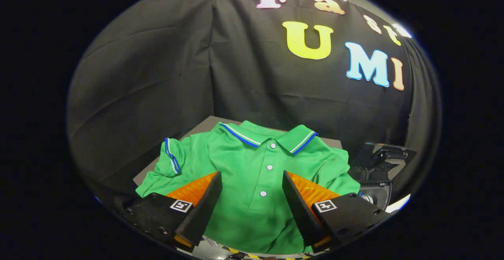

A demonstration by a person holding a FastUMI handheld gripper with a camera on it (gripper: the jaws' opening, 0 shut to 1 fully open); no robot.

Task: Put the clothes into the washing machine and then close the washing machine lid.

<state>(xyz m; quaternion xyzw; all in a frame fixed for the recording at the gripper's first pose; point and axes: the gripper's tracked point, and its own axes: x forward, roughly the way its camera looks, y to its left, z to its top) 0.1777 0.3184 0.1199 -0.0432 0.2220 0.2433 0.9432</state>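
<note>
My hand-held gripper [252,195] hangs w/ fingers wide apart, gripping nothing. Green polo shirt [252,165] lies flat on grey worktop [204,124], button placket btwn my fingers. Dark washing machine [380,165] sits just beside shirt, past right finger.

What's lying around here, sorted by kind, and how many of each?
Green polo shirts: 1, spread flat on the dark table
Dark tables: 1
Dark glossy machines beside the shirt: 1
Grippers: 1, jaws open above the shirt
Total: 4
</note>
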